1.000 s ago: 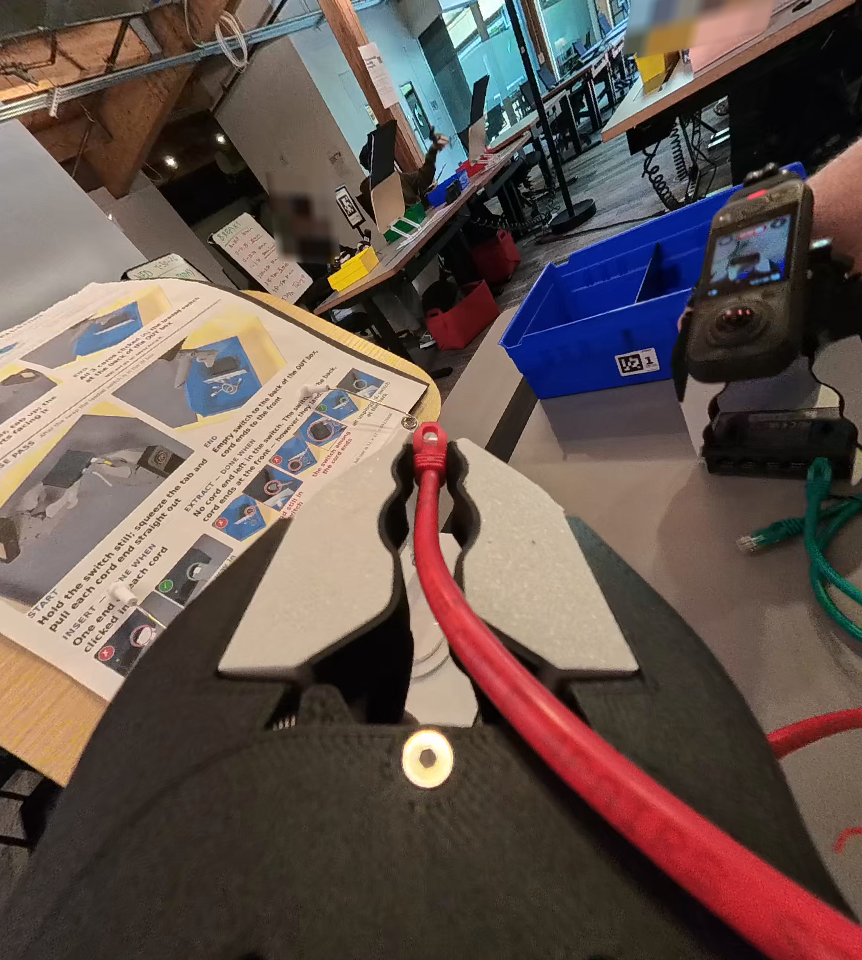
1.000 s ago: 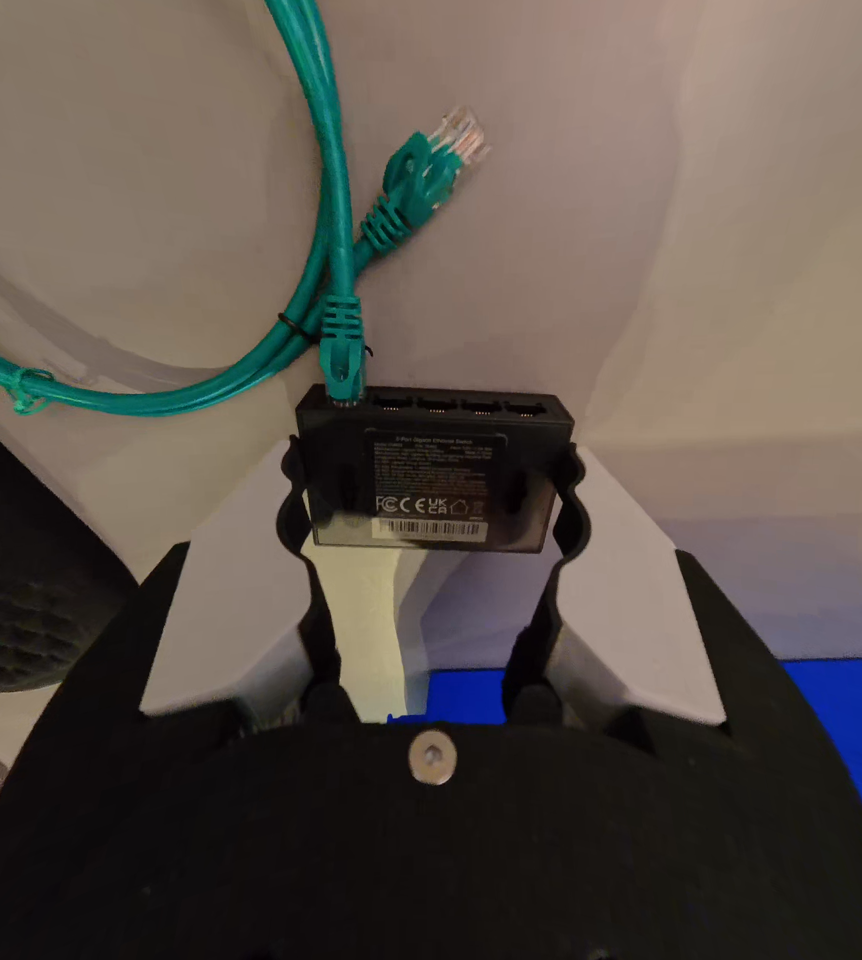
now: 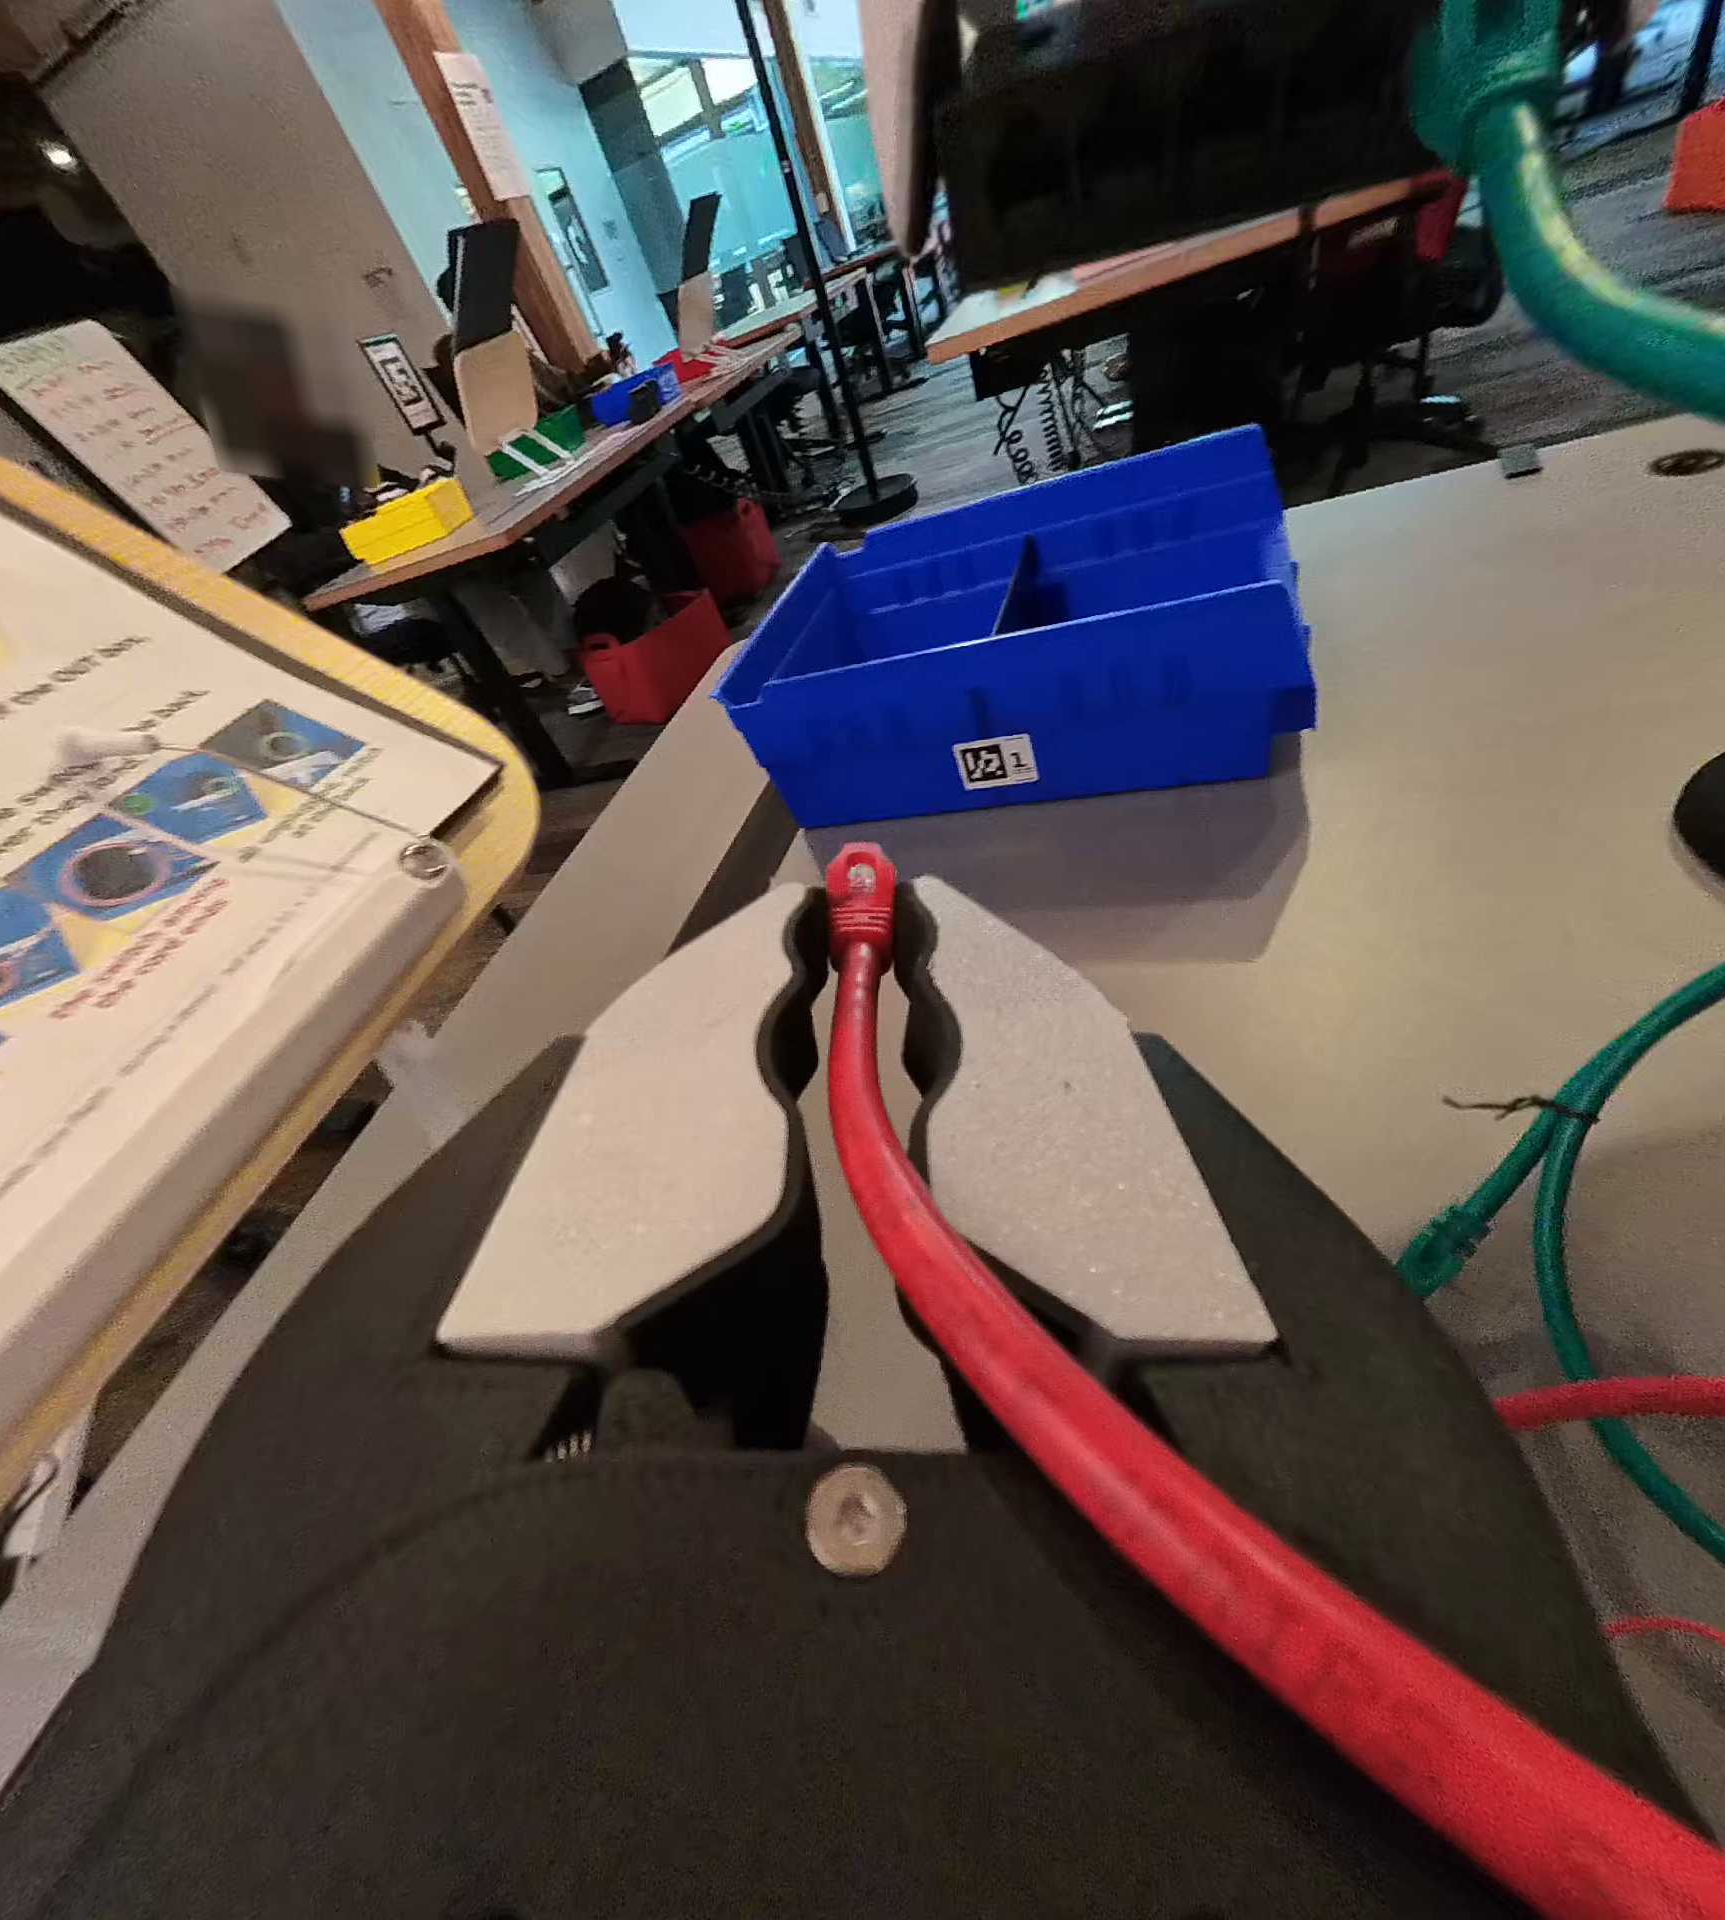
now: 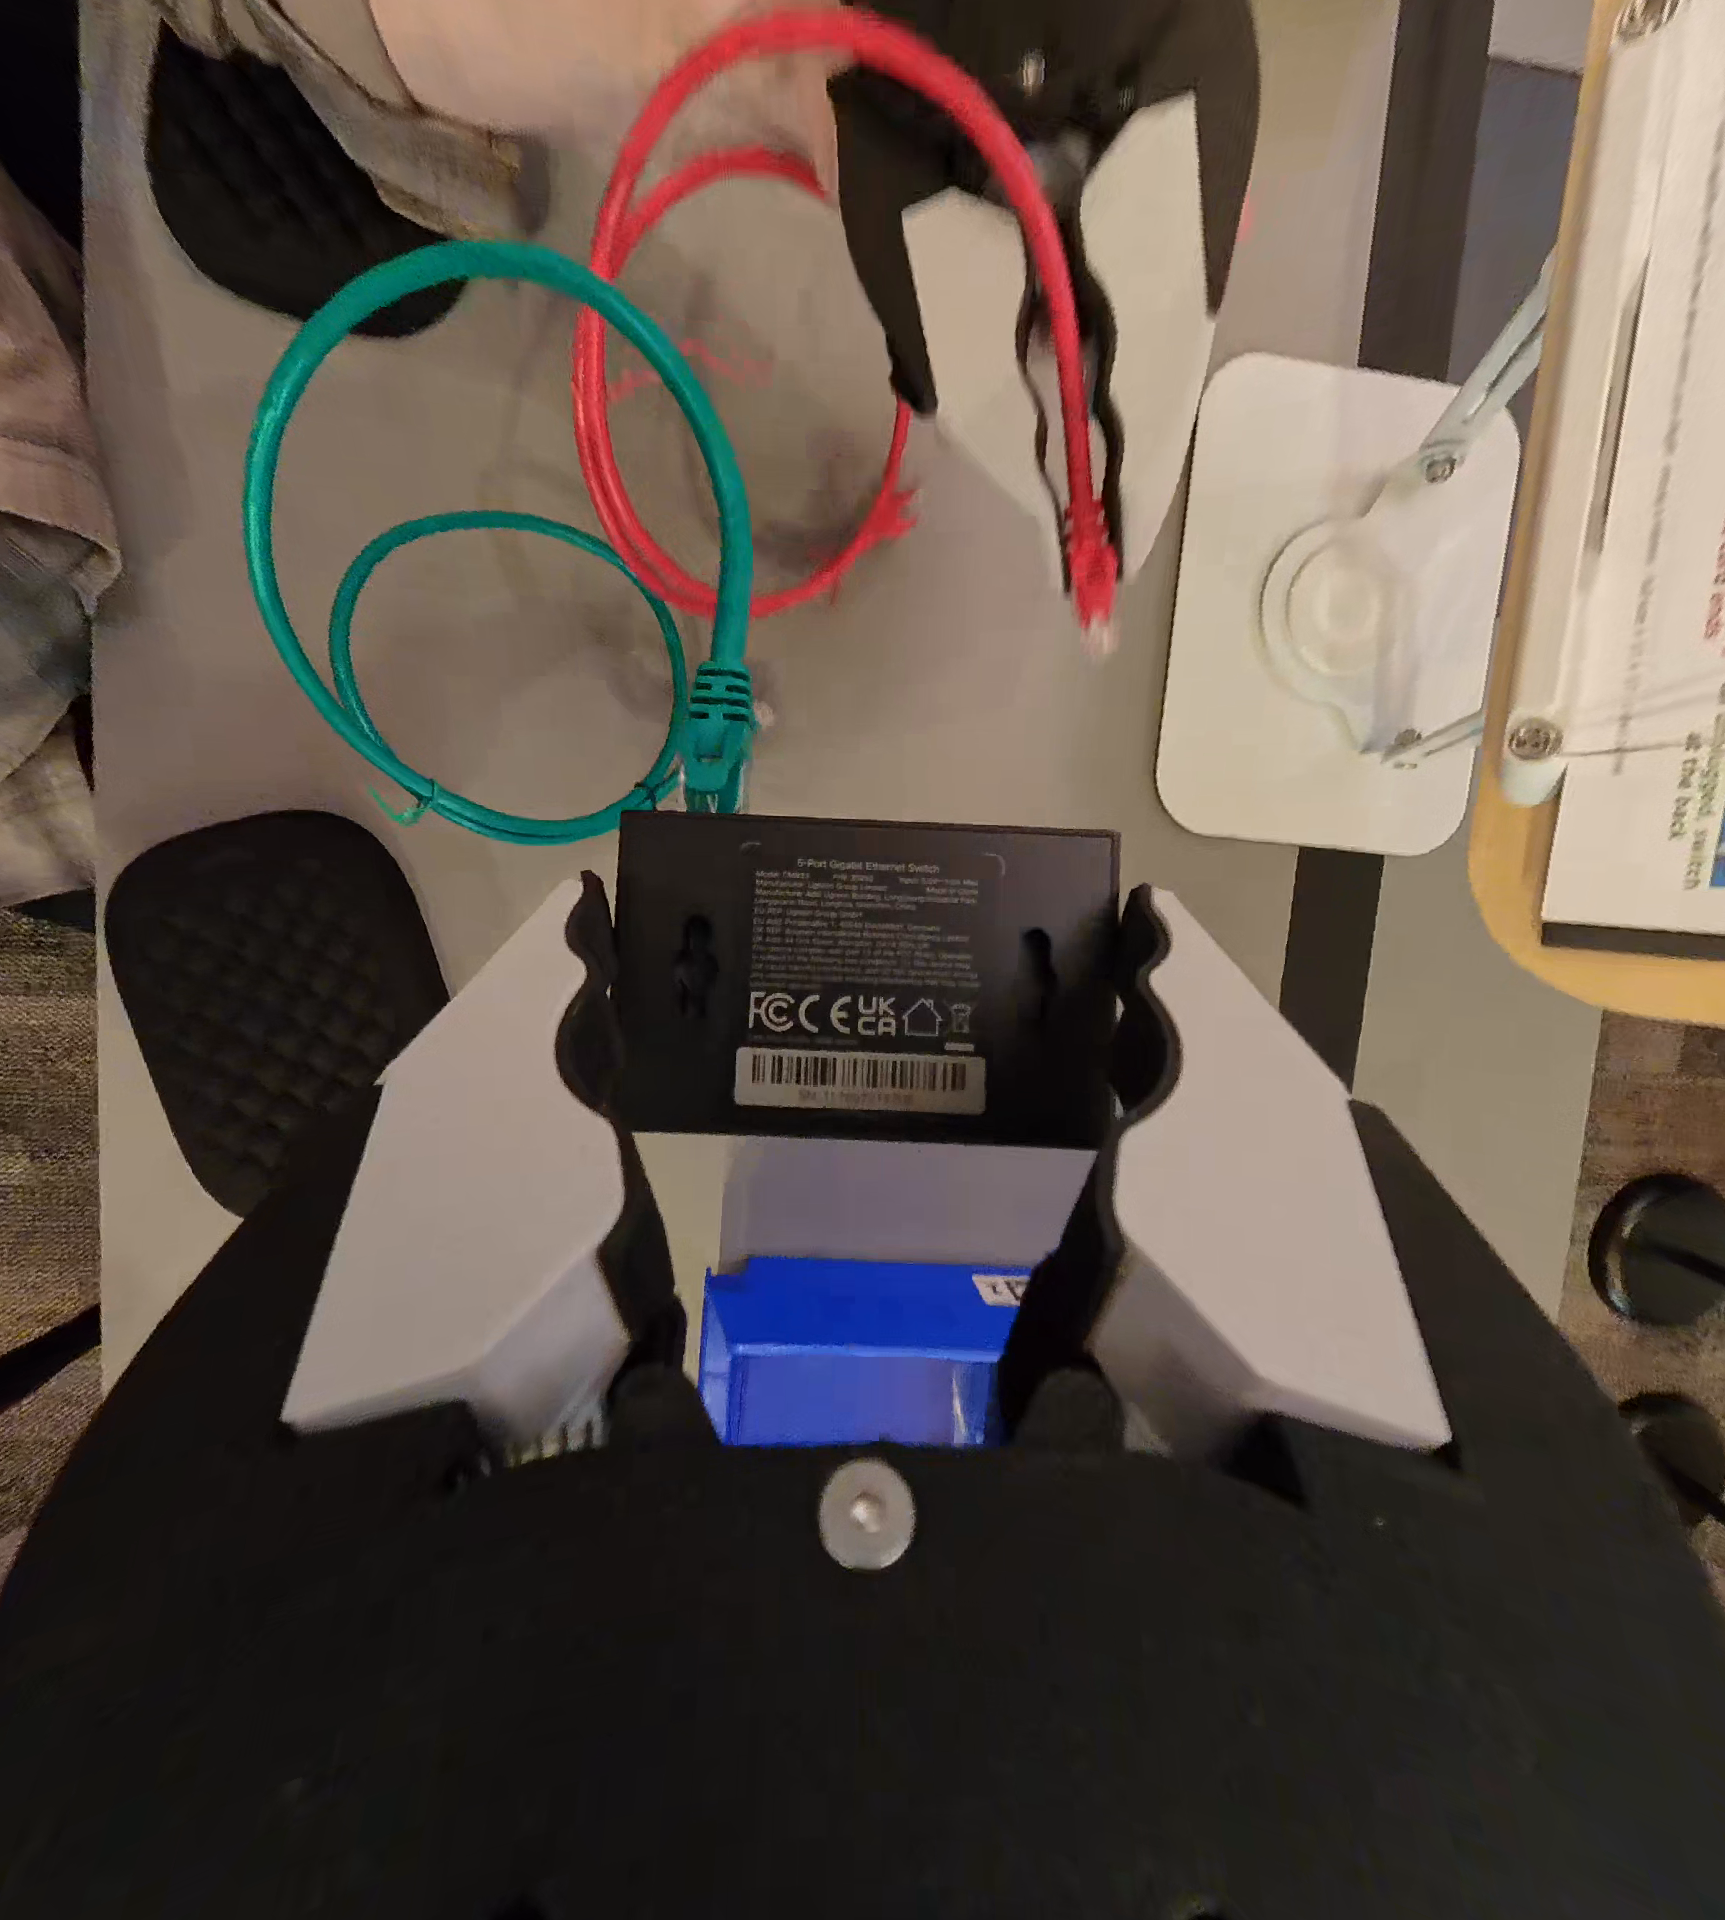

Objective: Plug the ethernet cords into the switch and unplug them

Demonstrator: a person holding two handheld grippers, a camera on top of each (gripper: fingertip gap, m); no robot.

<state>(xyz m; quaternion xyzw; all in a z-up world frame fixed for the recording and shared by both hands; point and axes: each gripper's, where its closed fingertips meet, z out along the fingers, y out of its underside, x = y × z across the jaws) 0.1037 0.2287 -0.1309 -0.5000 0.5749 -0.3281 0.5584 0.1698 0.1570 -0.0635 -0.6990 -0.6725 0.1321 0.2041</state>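
Black switch (image 4: 866,966), clamped in the right hand-held gripper (image 4: 868,997), had risen off the grey worktop (image 3: 1460,831), green cord (image 4: 723,727) still plugged; the left hand-held gripper (image 3: 860,914) stayed clenched on the red cord (image 3: 858,997).

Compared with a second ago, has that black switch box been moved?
Yes. The switch, clamped in the right tongs, has been lifted well above the table; the blue bin now shows beneath it, and the green cord stays plugged in.
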